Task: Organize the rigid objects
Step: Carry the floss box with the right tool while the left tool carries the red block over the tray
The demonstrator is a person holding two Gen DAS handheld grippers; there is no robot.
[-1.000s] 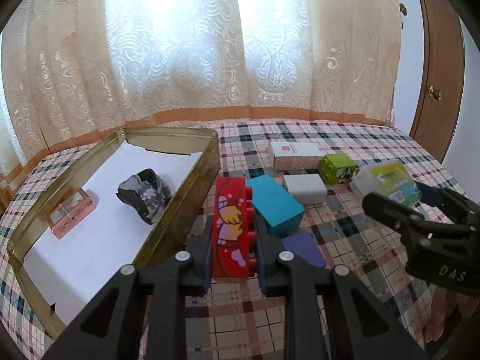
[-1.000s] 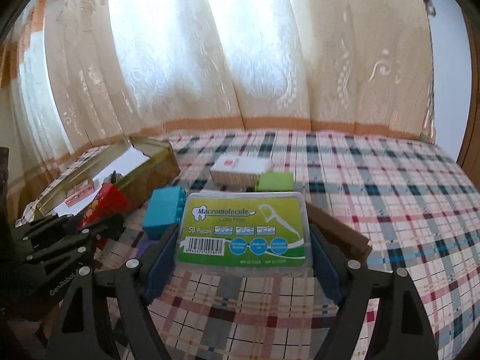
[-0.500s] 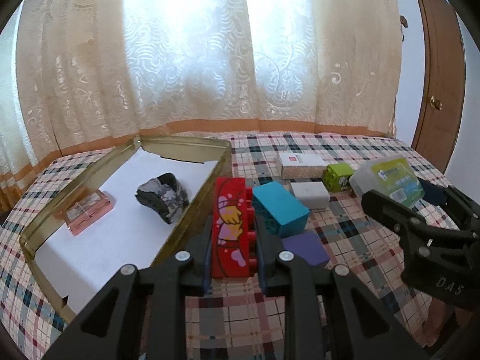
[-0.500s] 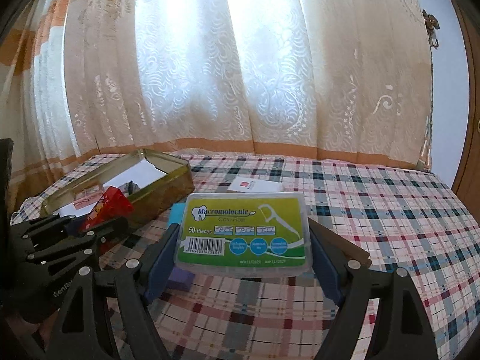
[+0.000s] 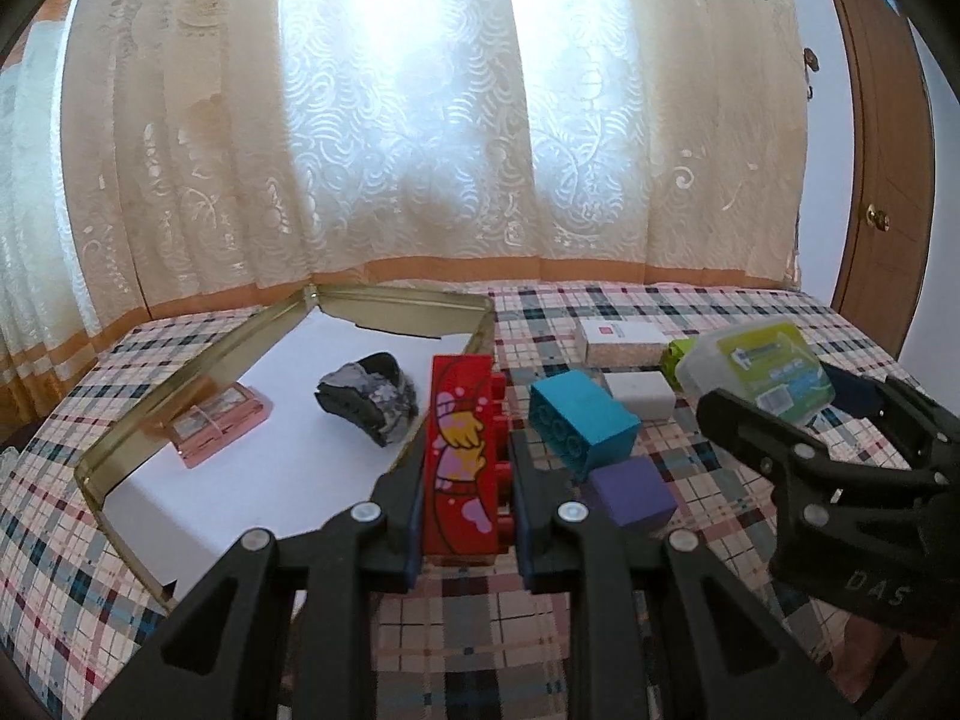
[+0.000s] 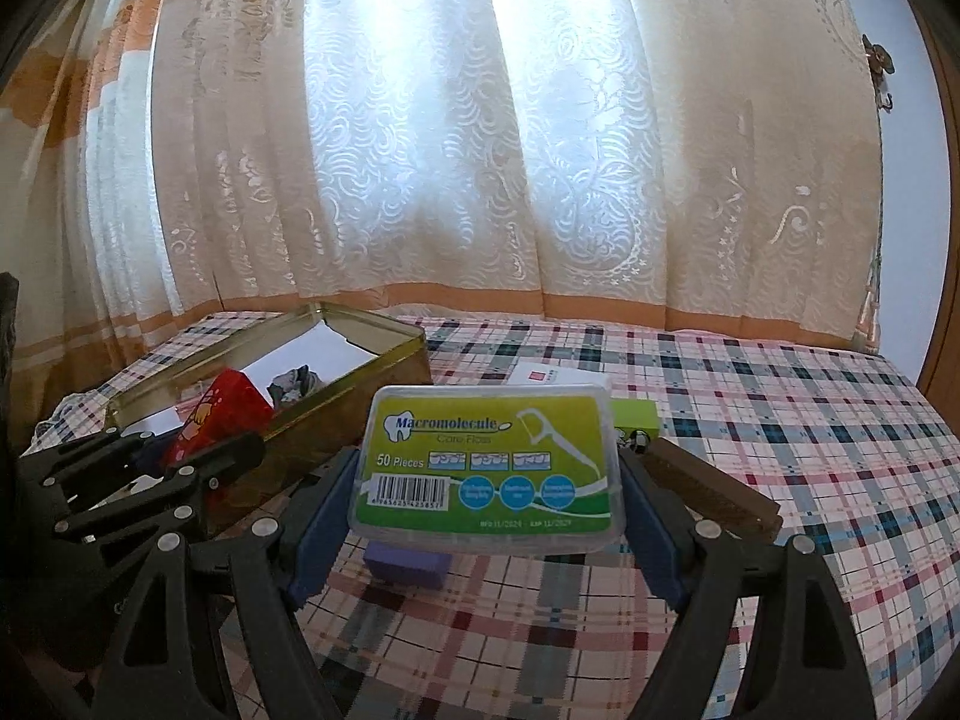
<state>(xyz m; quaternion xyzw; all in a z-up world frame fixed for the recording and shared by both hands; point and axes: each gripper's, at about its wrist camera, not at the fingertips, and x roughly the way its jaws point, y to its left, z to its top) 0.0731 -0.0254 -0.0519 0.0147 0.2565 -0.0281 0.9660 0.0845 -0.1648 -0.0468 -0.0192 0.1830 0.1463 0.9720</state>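
The left gripper point(image 5: 465, 480) is clamped on a red toy brick point(image 5: 461, 450), which stands on its end between the two fingers, with its studs turned to the right. The right gripper point(image 6: 487, 516) holds a clear floss box point(image 6: 489, 462) with a green label by its two short sides, and the box is lifted above the checked cloth point(image 6: 780, 420). The left wrist view looks down into the open gold tin point(image 5: 486, 324): on its white lining lie a pink compact case point(image 5: 219, 420) near the left wall and a grey and black rock-like piece point(image 5: 369, 399) more to the middle. The right wrist view shows only the side wall of this tin and a small part of the grey piece inside. To the right of the tin, the left view also shows a teal brick point(image 5: 582, 420), a purple block point(image 5: 630, 489) just in front of it, a white block point(image 5: 639, 393), a white carton point(image 5: 621, 339) and a part of a green cube point(image 5: 675, 354). In the right view the floss box covers most of these things, but this view alone shows a brown flat piece point(image 6: 708, 489) lying on the cloth beside the right finger.
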